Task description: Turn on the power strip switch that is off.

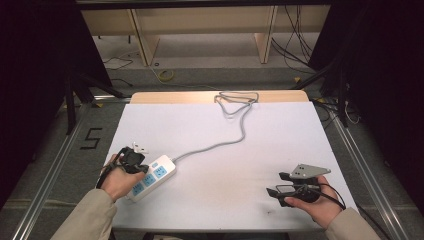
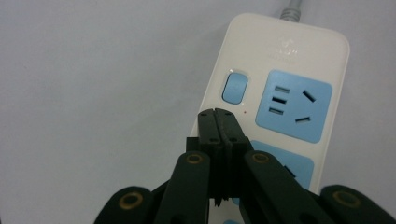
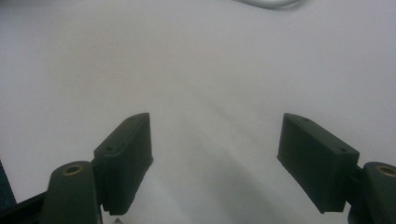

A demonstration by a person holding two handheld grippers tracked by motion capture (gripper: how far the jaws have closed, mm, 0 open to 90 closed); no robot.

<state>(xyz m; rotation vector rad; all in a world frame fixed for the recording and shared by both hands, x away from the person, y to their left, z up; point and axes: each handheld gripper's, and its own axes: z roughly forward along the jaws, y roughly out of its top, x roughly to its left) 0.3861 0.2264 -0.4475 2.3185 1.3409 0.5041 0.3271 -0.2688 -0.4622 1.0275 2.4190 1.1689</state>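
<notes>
The left tongs (image 2: 218, 114), pressed together and empty, hover just short of the power strip's (image 2: 275, 93) blue switch (image 2: 234, 87); the right tongs (image 3: 215, 158) gape wide, idle, well apart.

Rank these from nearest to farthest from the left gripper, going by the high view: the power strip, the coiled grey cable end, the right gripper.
1. Power strip: right beside the left gripper, at the table's near left.
2. Right gripper: across the table, near right.
3. Coiled grey cable end: at the far edge, centre.
</notes>
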